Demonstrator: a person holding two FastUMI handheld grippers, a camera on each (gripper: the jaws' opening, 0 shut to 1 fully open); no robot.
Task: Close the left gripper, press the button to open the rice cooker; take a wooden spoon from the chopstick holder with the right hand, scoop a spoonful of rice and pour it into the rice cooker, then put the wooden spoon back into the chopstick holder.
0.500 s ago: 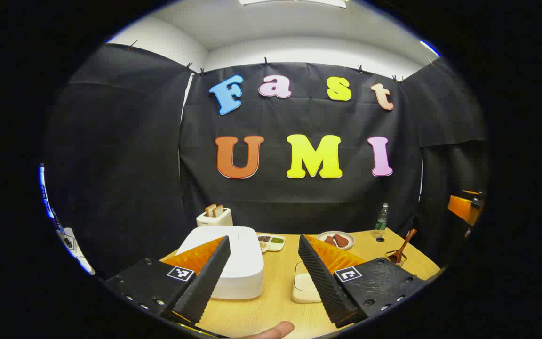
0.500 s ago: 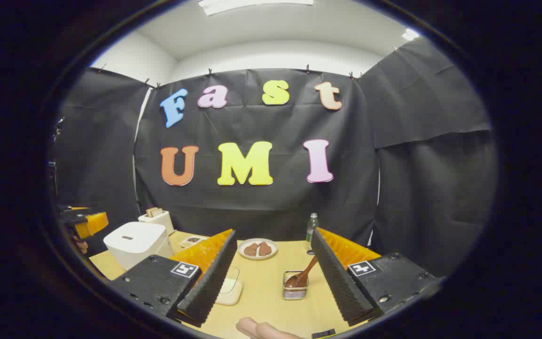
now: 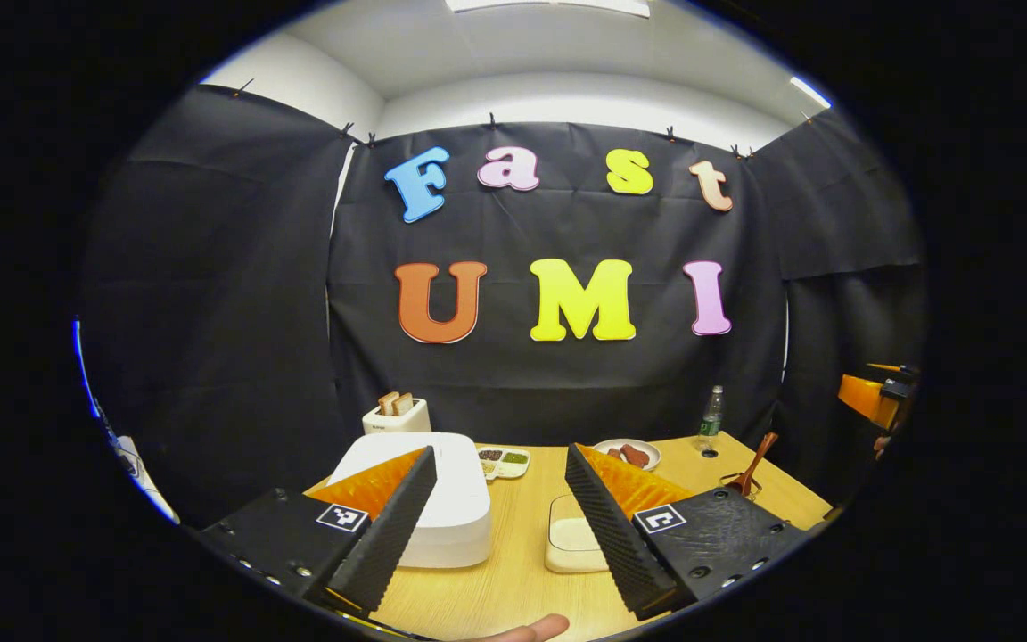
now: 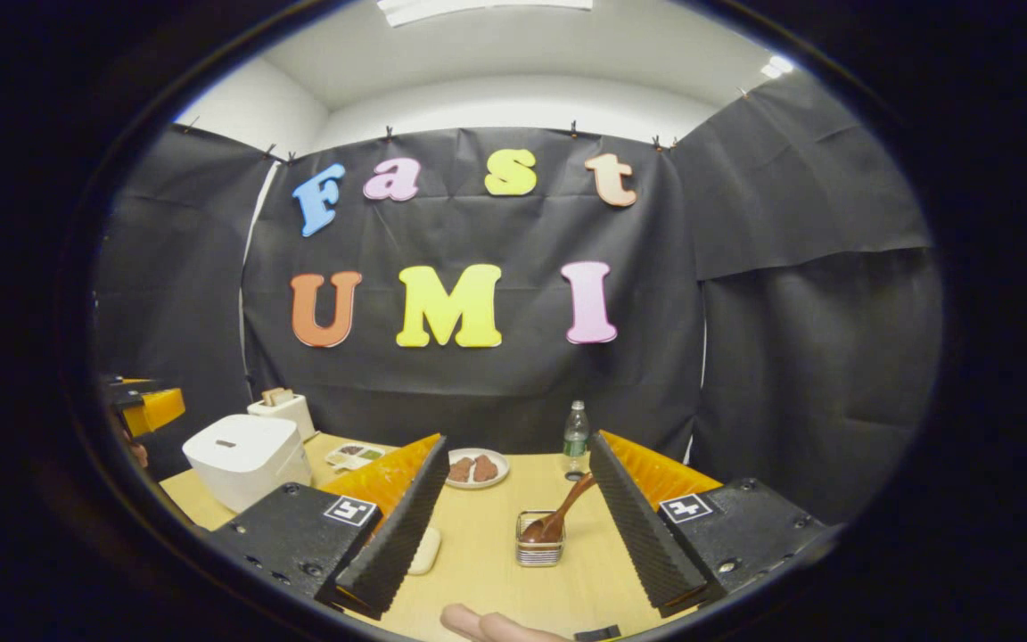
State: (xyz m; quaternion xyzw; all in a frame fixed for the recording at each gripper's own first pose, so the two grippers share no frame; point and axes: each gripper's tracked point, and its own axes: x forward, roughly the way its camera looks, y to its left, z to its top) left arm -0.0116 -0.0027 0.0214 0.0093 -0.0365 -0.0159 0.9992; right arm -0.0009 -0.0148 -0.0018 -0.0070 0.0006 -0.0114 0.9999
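Your left claw (image 3: 500,526) gapes, empty | your right claw (image 4: 518,522) likewise | wooden bench (image 4: 487,553) carries closed rice cooker (image 3: 451,499) | black-draped booth, white ceiling

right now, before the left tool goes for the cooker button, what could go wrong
The left tool is open, so pressing the rice cooker like this could straddle or slip off the button. The rice container sits close beside the cooker and could get bumped. The wooden spoon leans in the chopstick holder; a careless pull may tip it.

Rice cooker (image 4: 235,456) left on table (image 4: 487,571), wooden spoon (image 4: 556,514) in chopstick holder (image 4: 538,544) right
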